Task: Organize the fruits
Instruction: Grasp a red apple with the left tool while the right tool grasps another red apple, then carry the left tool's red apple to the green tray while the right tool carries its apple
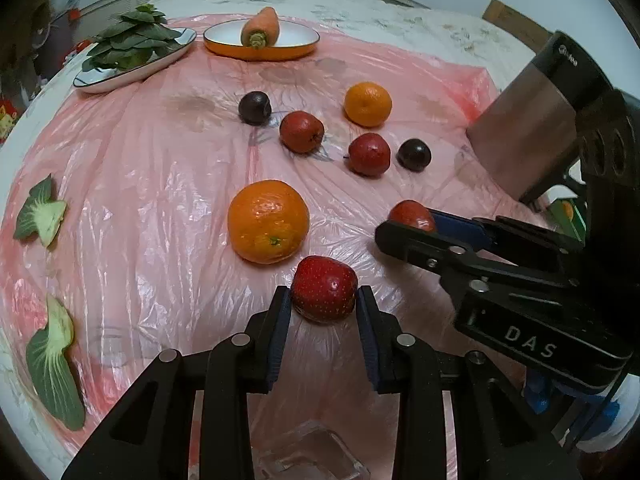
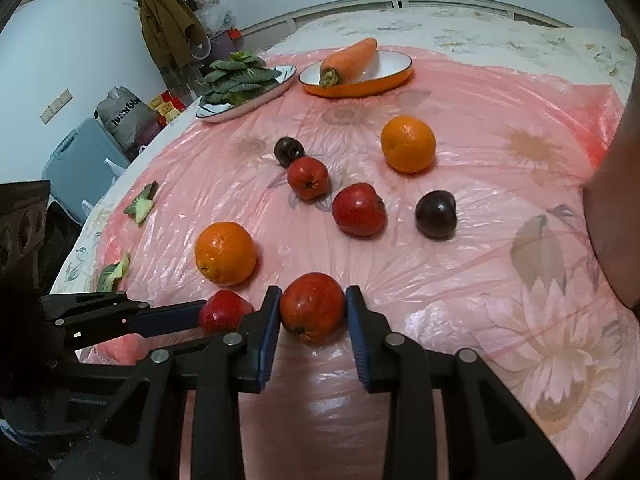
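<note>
pink plastic sheet (image 1: 160, 184): each gripper (image 1: 323, 300) (image 2: 312, 312) clamps a red fruit (image 1: 324, 288) (image 2: 312, 306).

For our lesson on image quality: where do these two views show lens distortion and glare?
Left wrist view: the pink plastic sheet bulges like a dome, dark vignette at the corners, white glare on its wrinkles. Right wrist view: same bulge, with highlights on the near orange.

Red apple (image 2: 311, 307) between right hand-held gripper (image 2: 312, 322) pads
</note>
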The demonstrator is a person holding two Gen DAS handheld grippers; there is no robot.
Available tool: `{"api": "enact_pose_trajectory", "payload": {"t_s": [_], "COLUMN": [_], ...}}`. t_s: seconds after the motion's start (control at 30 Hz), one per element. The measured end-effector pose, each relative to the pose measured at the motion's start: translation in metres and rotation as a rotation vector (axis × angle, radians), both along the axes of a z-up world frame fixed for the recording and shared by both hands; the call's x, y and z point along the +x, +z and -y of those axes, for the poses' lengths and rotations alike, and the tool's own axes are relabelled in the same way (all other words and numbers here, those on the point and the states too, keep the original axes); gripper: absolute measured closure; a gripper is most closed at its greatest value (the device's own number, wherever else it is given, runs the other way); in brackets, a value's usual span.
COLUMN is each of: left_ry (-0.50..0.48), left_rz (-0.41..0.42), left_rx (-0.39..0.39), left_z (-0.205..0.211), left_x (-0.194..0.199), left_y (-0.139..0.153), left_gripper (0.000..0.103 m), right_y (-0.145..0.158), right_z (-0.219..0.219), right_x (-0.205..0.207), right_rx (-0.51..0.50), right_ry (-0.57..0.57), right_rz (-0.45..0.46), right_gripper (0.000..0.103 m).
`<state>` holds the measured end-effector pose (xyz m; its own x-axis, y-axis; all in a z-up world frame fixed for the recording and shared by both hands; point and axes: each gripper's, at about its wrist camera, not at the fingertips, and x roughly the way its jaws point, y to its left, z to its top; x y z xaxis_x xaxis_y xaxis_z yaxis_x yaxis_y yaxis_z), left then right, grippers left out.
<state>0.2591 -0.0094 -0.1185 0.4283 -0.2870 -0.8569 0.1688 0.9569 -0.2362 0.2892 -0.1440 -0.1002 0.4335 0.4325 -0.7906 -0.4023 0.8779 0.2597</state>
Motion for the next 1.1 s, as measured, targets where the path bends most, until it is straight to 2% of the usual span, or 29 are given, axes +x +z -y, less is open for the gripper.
{"api": "enact_pose_trajectory", "payload": {"t_s": [0.3, 0.67, 1.1], "left_ry": [0.025, 0.017, -0.027], "left_rz": [0.04, 0.082, 0.118], "left_rx": [-0.017, -0.013, 0.002], "left_z": [-0.005, 0.0, 0.036], "left_x": [-0.011, -0.037, -0.068], "left_y": [0.019, 0.046, 0.074], "left_gripper": [0.075, 0.075, 0.075], "right_y": [0.017, 0.04, 0.055], "right_z": [0.015, 0.051, 0.113], "right_x": [-0.015, -0.058, -0.111], "right_rx": [0.012, -0.004, -0.025], "right_ry": [-0.027, -0.079, -0.164], "right_rz": [0.021, 0.047, 0.065], "right_gripper": [0.074, 0.074, 0.074]}}
